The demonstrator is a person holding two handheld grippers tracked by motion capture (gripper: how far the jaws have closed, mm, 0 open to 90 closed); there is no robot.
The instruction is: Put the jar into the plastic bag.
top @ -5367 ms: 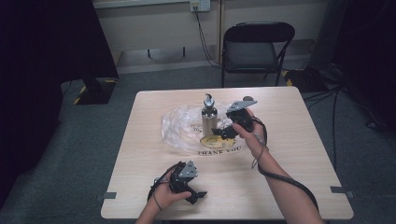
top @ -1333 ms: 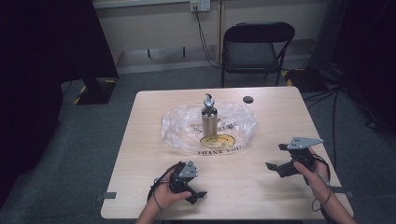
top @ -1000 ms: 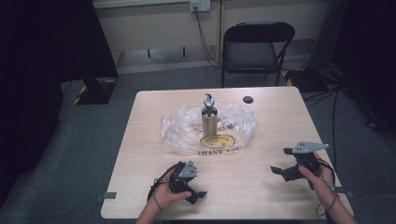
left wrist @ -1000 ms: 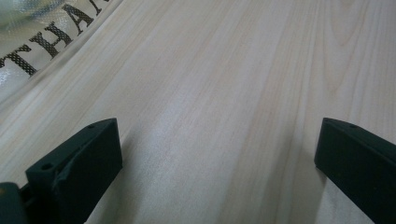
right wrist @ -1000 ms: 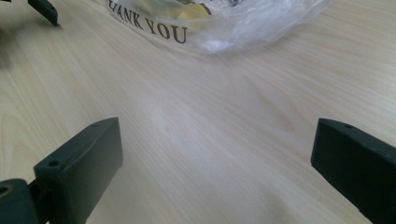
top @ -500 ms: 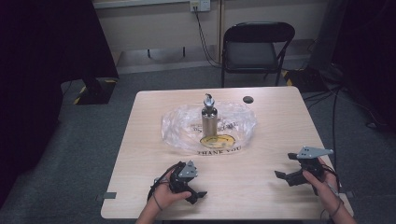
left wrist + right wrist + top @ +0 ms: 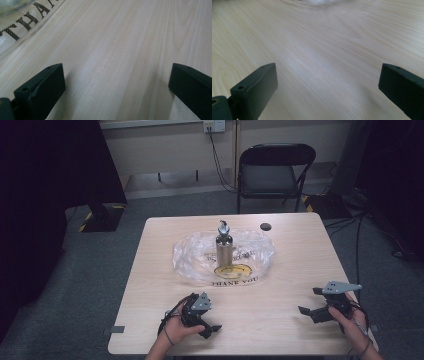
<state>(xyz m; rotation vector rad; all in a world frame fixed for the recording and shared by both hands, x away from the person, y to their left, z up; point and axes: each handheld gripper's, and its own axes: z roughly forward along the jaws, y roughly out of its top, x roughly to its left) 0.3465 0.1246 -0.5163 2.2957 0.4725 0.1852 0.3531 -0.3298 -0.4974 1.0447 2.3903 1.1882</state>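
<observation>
The bottle (image 7: 225, 248) stands upright on the flattened plastic bag (image 7: 190, 260) at the middle of the counter (image 7: 300, 250), clear of the bag rather than inside it. A small dark cap-like disc (image 7: 265, 226) lies near the far edge. Both grippers rest low at the near edge, well apart from the bottle: the left gripper (image 7: 210, 329) has its jaws spread over bare wood, and so does the right gripper (image 7: 309, 301). Neither holds anything. Judging by this, the bottle work looks finished, with little or nothing left.
</observation>
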